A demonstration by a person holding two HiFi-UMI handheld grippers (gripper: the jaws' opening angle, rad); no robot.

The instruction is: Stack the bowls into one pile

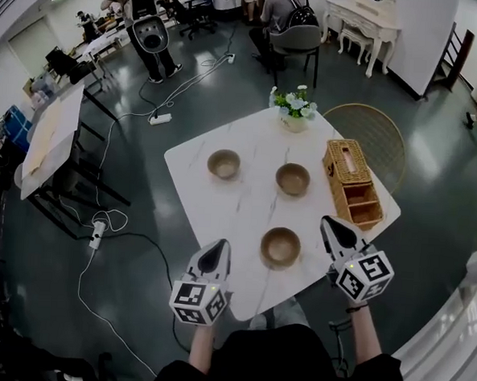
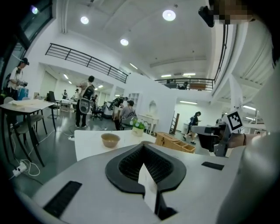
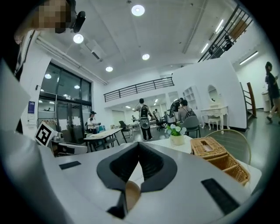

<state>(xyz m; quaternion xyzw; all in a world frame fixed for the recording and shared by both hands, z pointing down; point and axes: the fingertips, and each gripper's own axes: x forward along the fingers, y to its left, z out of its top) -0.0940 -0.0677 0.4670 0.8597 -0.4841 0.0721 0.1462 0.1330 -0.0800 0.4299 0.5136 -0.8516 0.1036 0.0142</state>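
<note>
Three wooden bowls stand apart on the white table [image 1: 200, 155]: one at the far left [image 1: 224, 164], one at the far middle [image 1: 292, 179], one near me [image 1: 280, 246]. My left gripper [image 1: 216, 251] hovers at the table's near edge, left of the near bowl, jaws shut and empty. My right gripper [image 1: 334, 227] is to the right of that bowl, also shut and empty. In the left gripper view the far left bowl [image 2: 110, 139] shows beyond the closed jaws [image 2: 142, 145]. In the right gripper view a bowl's brown side [image 3: 131, 194] shows low behind the closed jaws [image 3: 139, 143].
A pot of flowers [image 1: 293, 110] stands at the table's far edge. A wicker basket [image 1: 352, 183] lies along its right side, and a round wicker chair [image 1: 379, 138] sits behind it. Cables run over the dark floor, with other tables and people beyond.
</note>
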